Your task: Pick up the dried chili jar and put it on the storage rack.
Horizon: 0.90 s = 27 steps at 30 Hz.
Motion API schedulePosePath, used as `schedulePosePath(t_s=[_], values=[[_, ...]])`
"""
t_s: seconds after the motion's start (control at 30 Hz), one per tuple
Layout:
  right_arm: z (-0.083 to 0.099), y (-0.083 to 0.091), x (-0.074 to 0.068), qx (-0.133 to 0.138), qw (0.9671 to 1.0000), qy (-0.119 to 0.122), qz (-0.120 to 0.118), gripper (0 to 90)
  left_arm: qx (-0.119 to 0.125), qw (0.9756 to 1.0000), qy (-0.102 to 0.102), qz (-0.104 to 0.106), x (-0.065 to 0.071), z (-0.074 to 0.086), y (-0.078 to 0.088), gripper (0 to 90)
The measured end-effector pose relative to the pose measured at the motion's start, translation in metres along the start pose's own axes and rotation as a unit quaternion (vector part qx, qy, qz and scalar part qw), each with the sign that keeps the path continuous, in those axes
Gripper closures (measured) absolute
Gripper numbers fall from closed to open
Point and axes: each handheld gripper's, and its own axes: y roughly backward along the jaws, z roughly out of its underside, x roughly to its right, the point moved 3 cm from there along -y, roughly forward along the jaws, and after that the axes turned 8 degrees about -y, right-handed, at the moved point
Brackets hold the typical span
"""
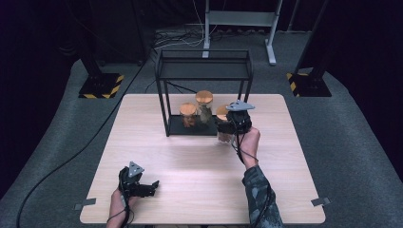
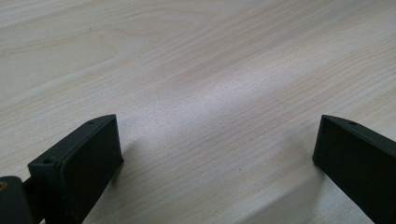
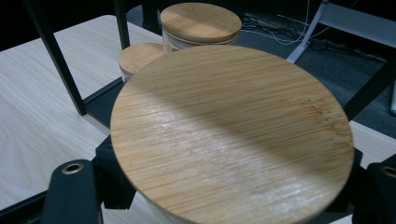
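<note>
Here, the right gripper was clamped on a jar with a bamboo lid, jaws closed against its sides below the lid. The jar sat at the near right edge of the black rack, by the rack's base tray at the far middle of the table. Two more jars stood on that tray: a short one on the left and a taller one just behind. The left gripper rested low over the near left table, jaws wide apart, holding nothing.
</note>
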Motion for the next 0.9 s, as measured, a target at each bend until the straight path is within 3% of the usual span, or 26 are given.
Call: schedulePosePath(t_s=[0.9], values=[[-0.009,-0.014,0.002,-0.003,1.0,-0.006,0.005,24.6,0.0,1.0,0.0,0.0,0.0,0.0,0.0,0.7]])
